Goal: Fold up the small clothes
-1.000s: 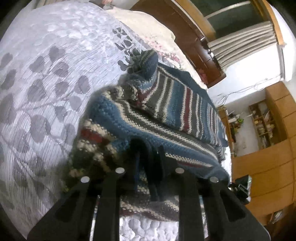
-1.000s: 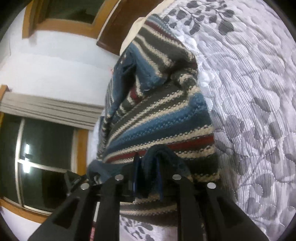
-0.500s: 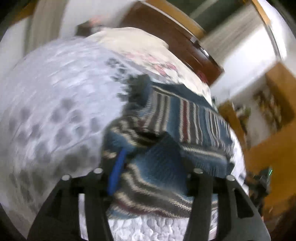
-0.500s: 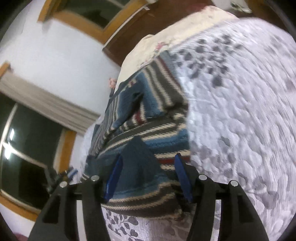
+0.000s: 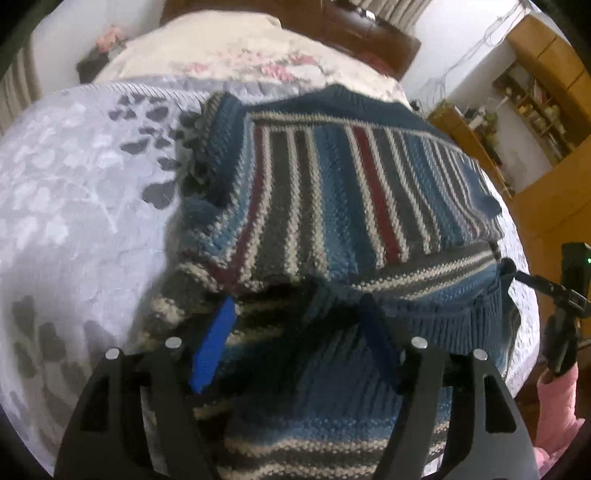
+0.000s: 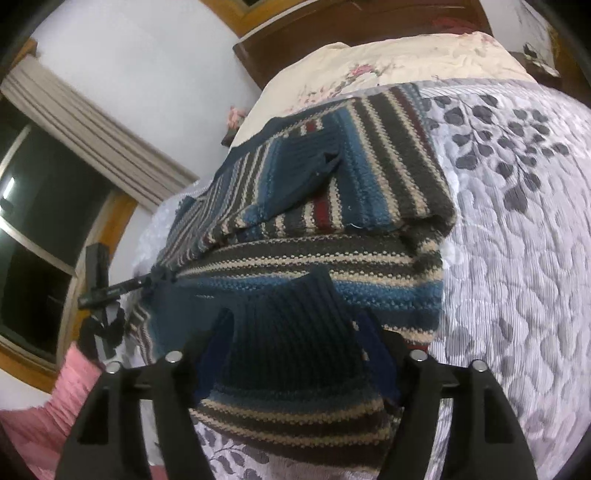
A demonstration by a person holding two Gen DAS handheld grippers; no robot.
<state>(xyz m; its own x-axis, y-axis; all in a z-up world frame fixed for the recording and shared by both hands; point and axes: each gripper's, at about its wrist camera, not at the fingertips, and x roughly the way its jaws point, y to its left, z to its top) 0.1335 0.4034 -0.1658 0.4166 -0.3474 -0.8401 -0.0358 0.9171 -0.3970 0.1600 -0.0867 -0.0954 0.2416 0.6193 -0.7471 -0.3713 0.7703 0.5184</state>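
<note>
A: What is the setting?

B: A bedroom. A grey-white quilted bedspread (image 5: pixel 74 206) printed with dark leaves covers the bed, a cream floral pillow (image 5: pixel 236 55) lies at its head against a dark wooden headboard (image 6: pixel 354 26), and wooden shelving (image 5: pixel 532 107) stands against the far wall in the left wrist view. In the right wrist view a dark window (image 6: pixel 33 206) with a wooden frame and pleated curtain fills the side.

A: Where is the garment?

B: A striped knit sweater (image 5: pixel 351 192), banded in blue, grey, cream and dark red, lies on the bedspread, folded over itself in layers. Its navy ribbed hem (image 6: pixel 291 332) sits nearest the right wrist camera.

A: How does the left gripper (image 5: pixel 295 321) stand?

B: Its two fingers are spread wide apart just above the near edge of the sweater, the bright blue pad (image 5: pixel 214 343) of one finger showing clearly. Nothing is pinched between them.

A: And the right gripper (image 6: pixel 295 328)?

B: Likewise parted. The ribbed hem rises between its fingers, yet the pads stand clear at either side of the cloth and do not clamp it. Whether they brush the knit cannot be told.

A: Anything else in view?

B: A pink sleeve (image 5: pixel 557 402) at the edge of the left view, with the other gripper's black frame just above it.
</note>
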